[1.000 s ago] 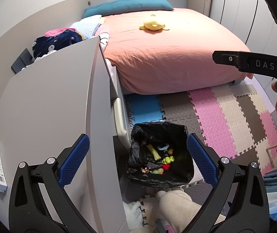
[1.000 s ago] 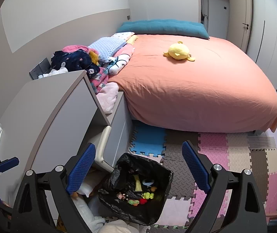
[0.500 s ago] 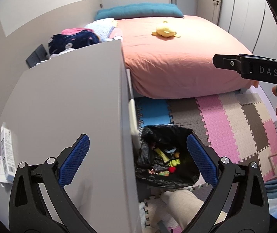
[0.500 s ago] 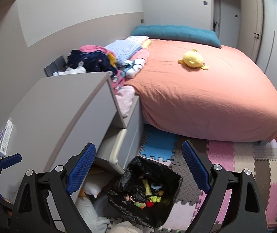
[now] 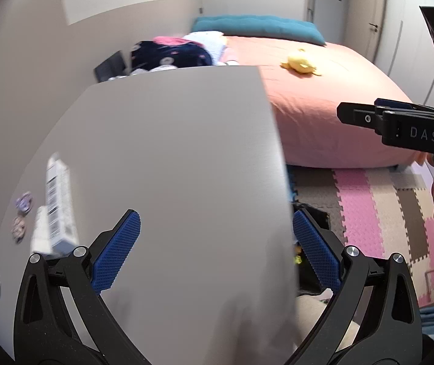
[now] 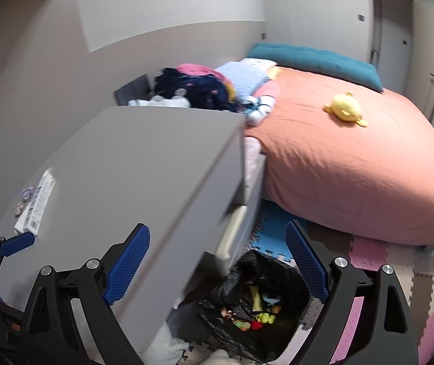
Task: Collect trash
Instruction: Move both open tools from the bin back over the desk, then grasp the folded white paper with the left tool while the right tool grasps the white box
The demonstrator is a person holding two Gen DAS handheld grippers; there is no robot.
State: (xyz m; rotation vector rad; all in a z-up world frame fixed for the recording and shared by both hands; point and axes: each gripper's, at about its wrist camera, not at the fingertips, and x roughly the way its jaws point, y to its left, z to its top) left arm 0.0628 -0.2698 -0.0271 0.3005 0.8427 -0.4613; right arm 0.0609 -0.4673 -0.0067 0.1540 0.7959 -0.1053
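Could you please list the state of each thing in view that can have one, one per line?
Left gripper: open, fingers empty.
Right gripper: open, fingers empty.
Trash bag: open, small bits of trash inside.
Drawer: pulled partly out.
Box: lying flat on the dresser.
Plush toy: lying on the bed.
Door: shut.

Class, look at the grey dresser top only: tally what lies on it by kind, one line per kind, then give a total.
White barcode boxes: 2
Small round purple-pink items: 2
Total: 4
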